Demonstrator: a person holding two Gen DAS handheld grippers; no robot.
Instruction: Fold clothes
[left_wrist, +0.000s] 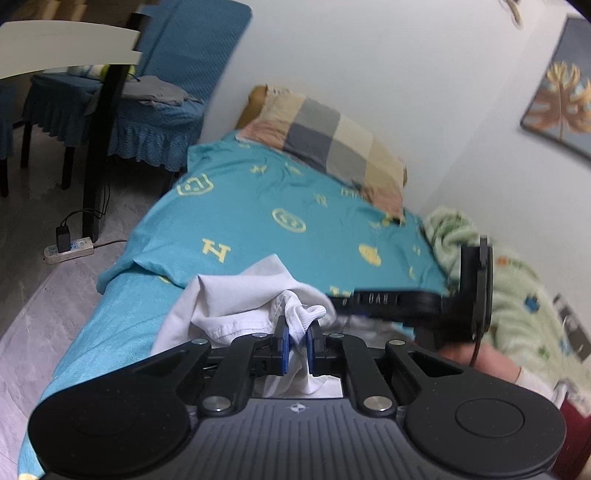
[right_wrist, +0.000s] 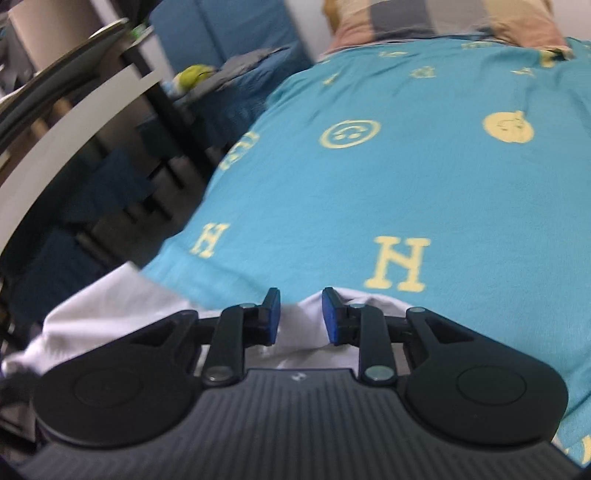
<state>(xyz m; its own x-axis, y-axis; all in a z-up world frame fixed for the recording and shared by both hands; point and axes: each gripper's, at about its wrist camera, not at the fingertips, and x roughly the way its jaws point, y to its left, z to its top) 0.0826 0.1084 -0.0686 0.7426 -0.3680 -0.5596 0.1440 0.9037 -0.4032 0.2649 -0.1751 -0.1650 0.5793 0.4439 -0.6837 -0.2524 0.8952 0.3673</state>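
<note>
A white garment (left_wrist: 229, 295) lies bunched at the near edge of a bed with a teal sheet (left_wrist: 280, 206) printed with yellow letters. My left gripper (left_wrist: 297, 338) is shut on a bunched fold of the white garment, which pokes up between the blue pads. My right gripper (right_wrist: 300, 314) is open, its blue pads apart over an edge of the white garment (right_wrist: 110, 306); the cloth lies between and below the jaws. The right gripper's body also shows in the left wrist view (left_wrist: 424, 302), just right of the left one.
A checked pillow (left_wrist: 332, 140) lies at the head of the bed against the white wall. A pale green blanket (left_wrist: 509, 288) sits at the right. Chairs with blue covers (left_wrist: 122, 110) and a power strip (left_wrist: 68, 249) on the grey floor stand to the left.
</note>
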